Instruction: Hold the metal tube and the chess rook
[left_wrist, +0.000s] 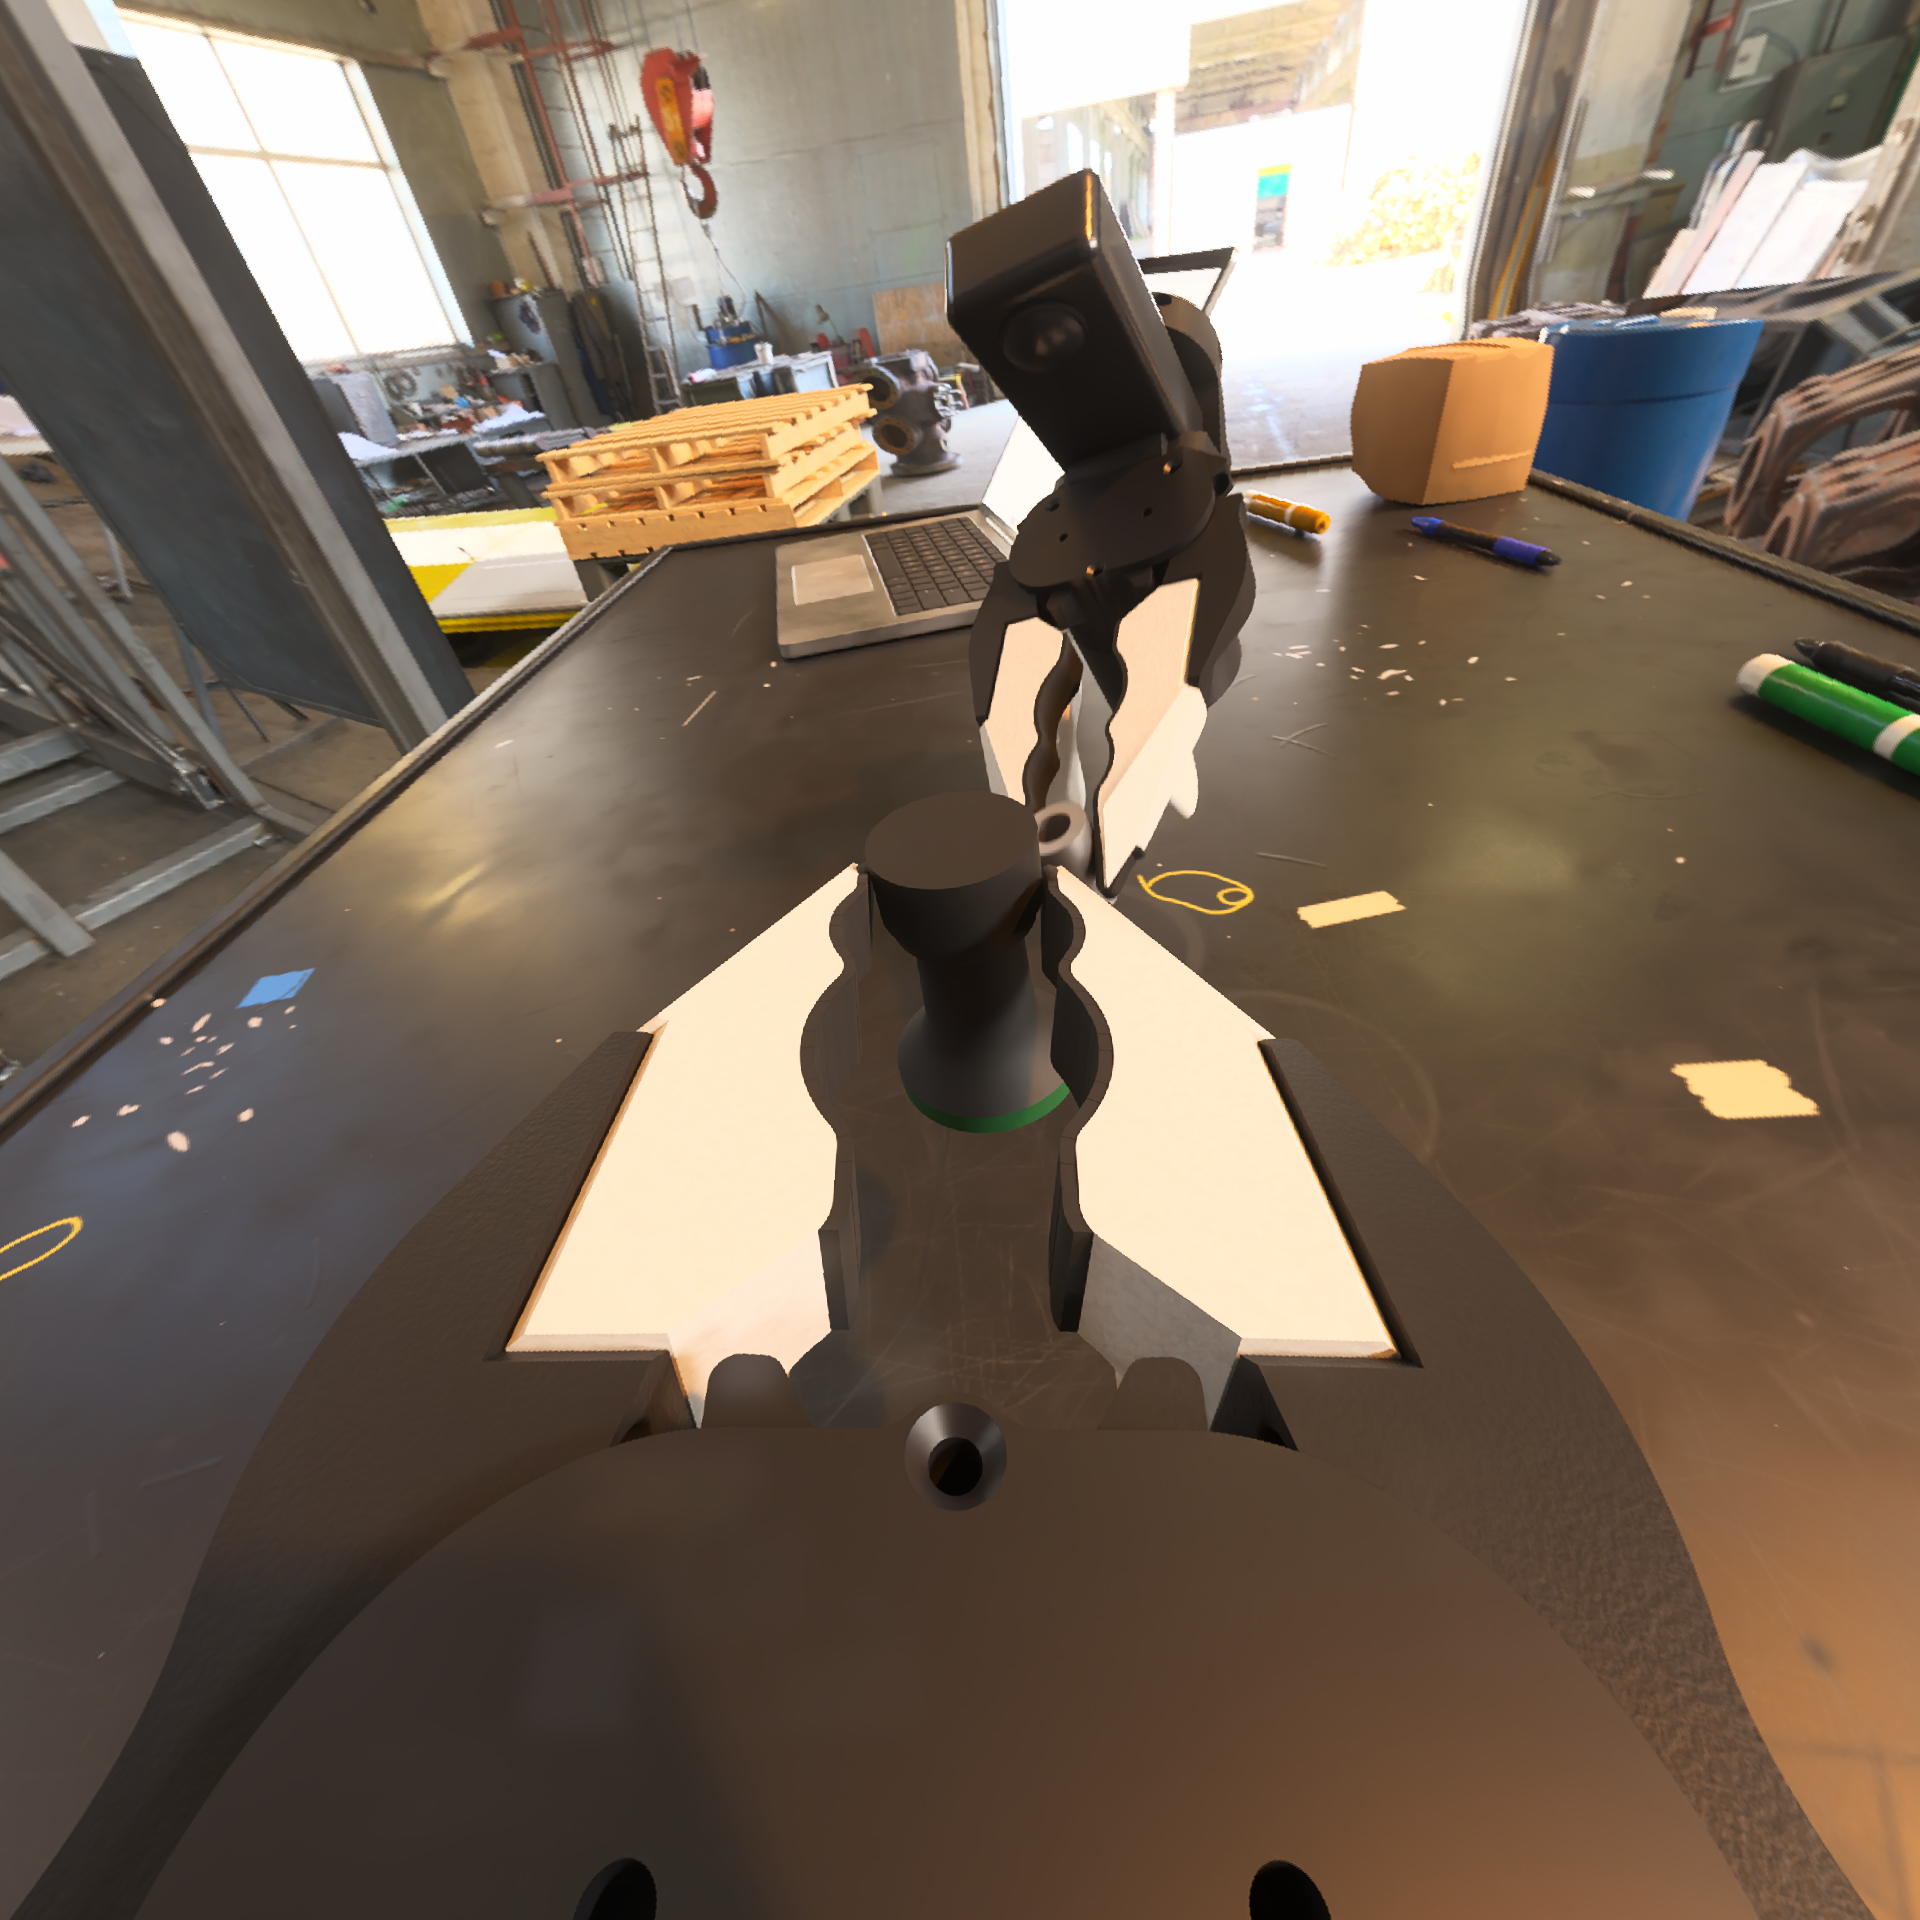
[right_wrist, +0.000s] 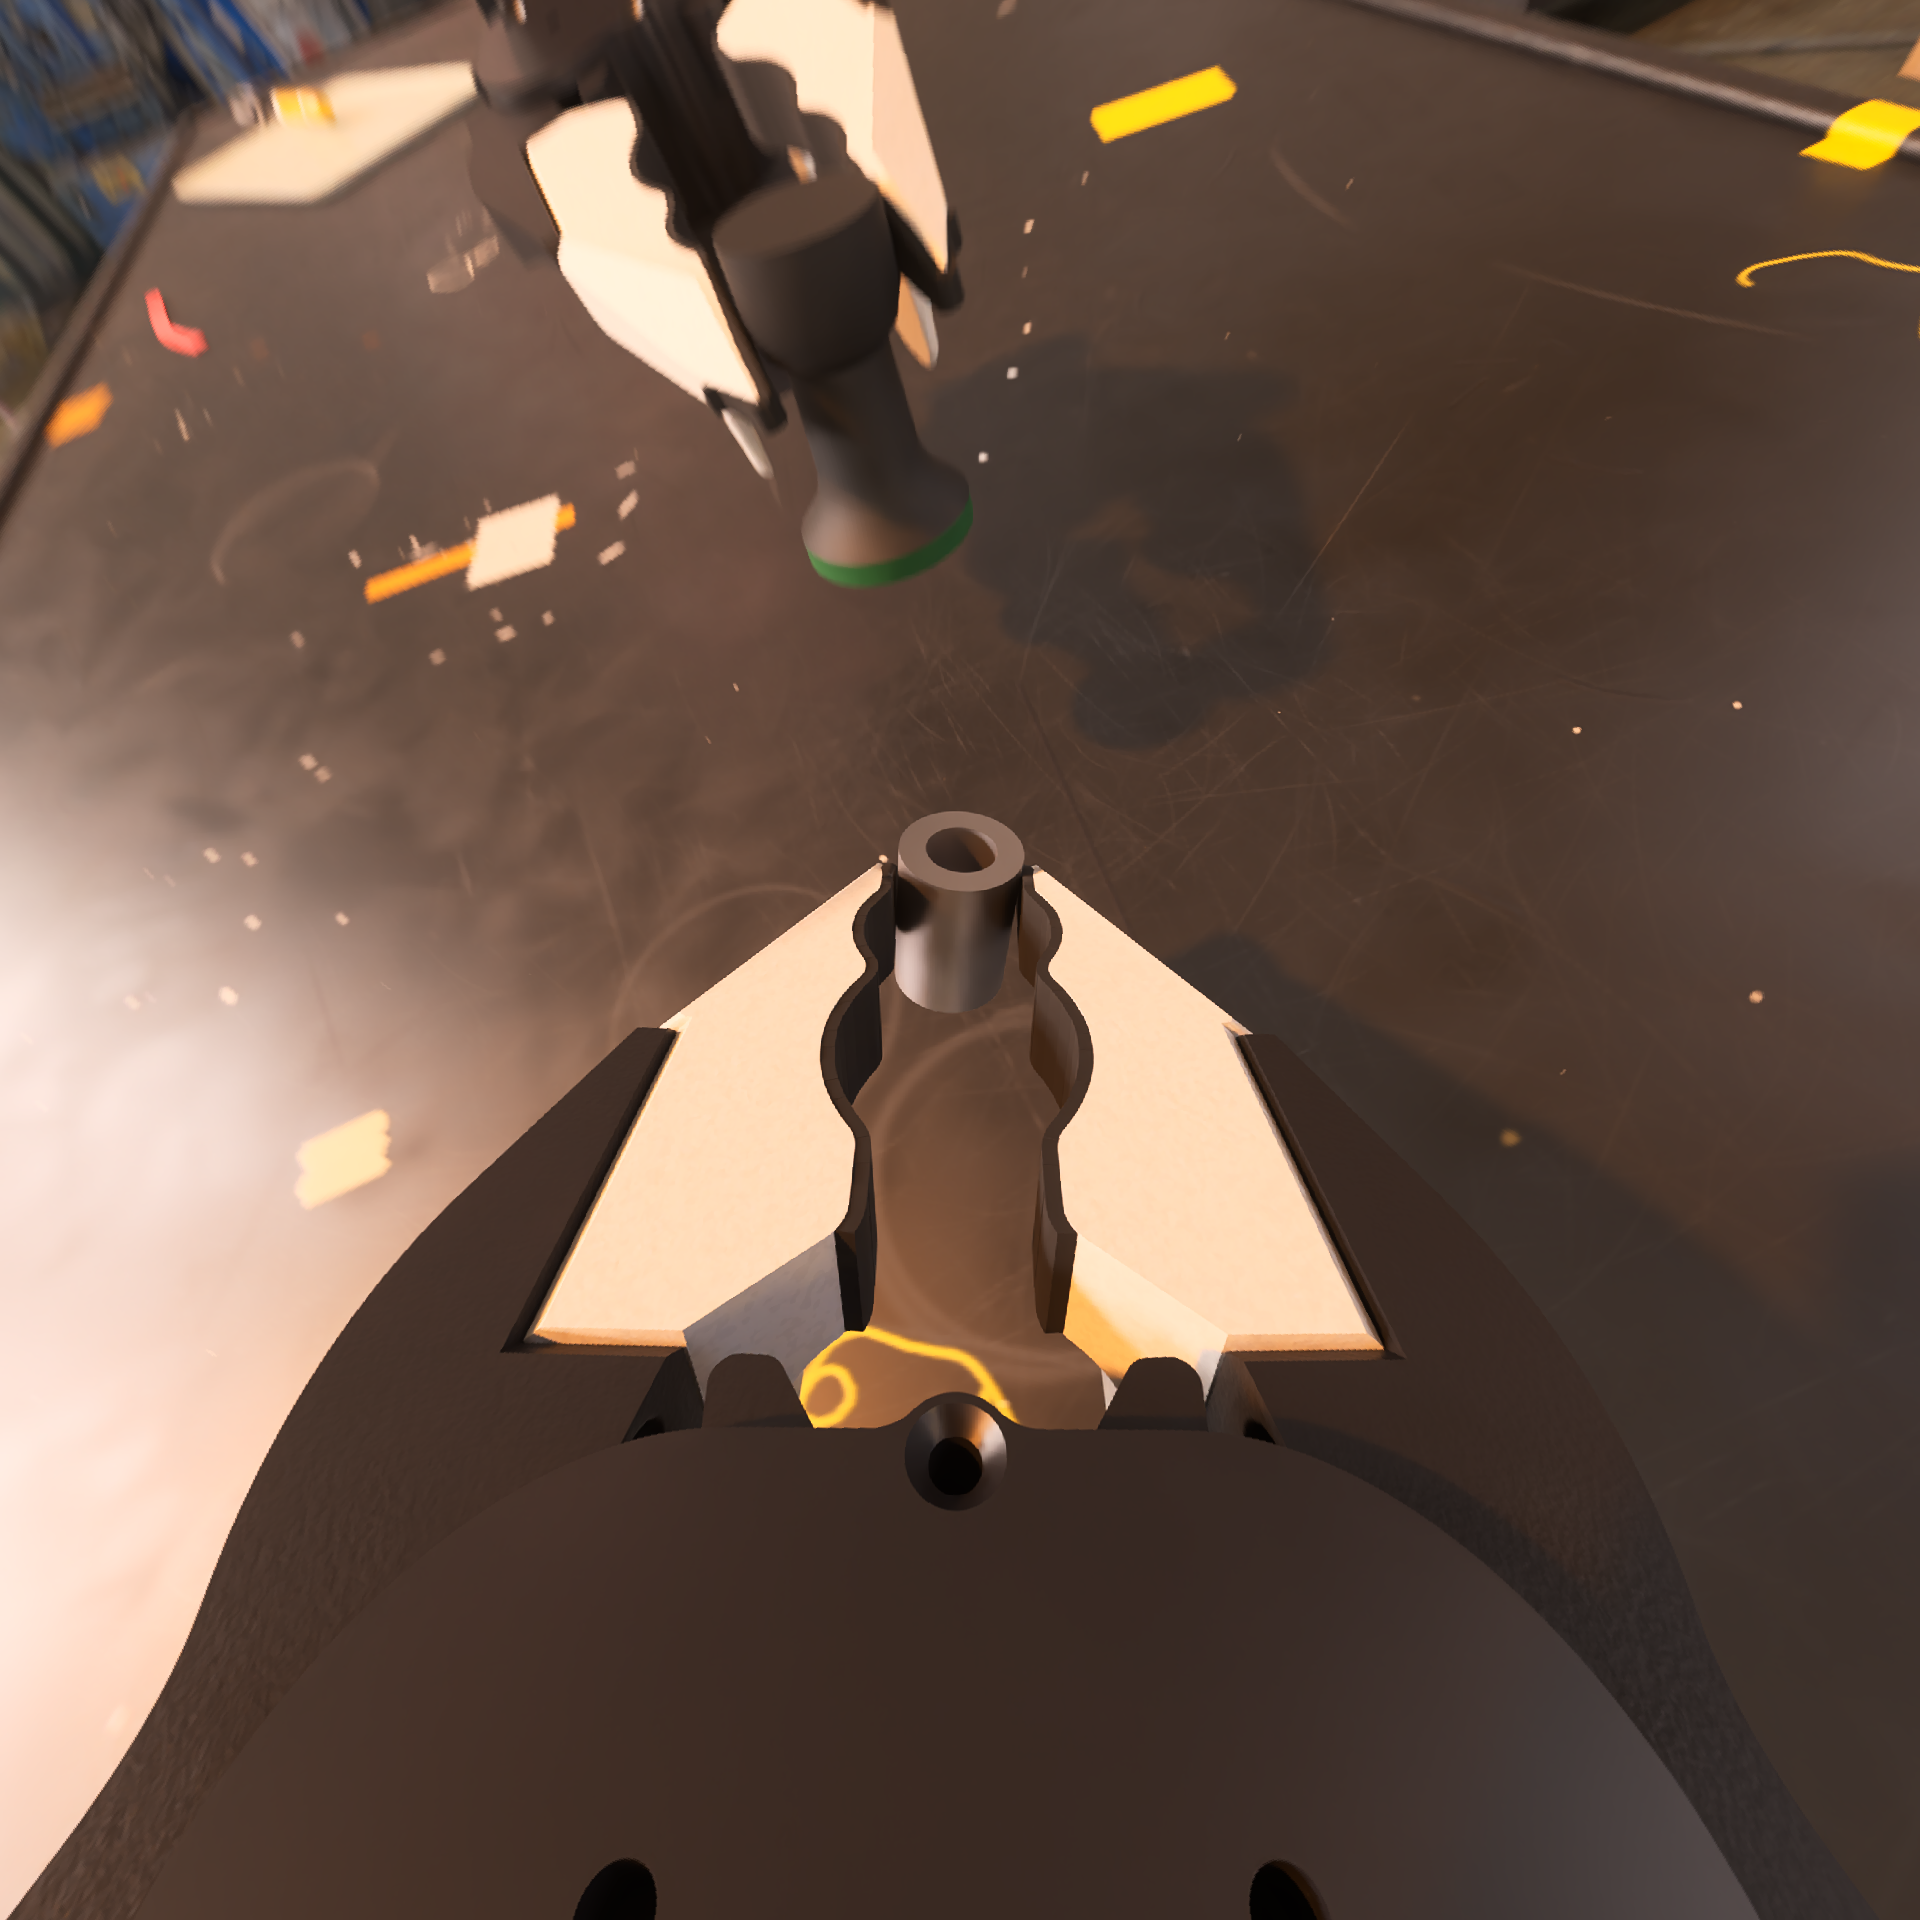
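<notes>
The dark, scratched worktop (left_wrist: 1507, 1299) lies below both tools, and neither task piece rests on it.

The chess rook (left_wrist: 961, 966), the larger of the two, is a dark, waisted piece with a broad flat head and a flared foot edged in green. The left tool (left_wrist: 956, 883) is closed on its head near the fingertips, and the right wrist view shows the foot hanging clear above the worktop. It looks rigid and smooth, probably light. The head is a fair place to hold it, since the narrow waist below offers less surface.

The metal tube (right_wrist: 956, 914) is short, thick-walled and hollow, pinched at the very tips of the right tool (right_wrist: 956, 883), which is nearly closed on its round side. Polished metal is likely slippery, and a grip this far forward could let it twist, so seating it deeper would be safer.
</notes>
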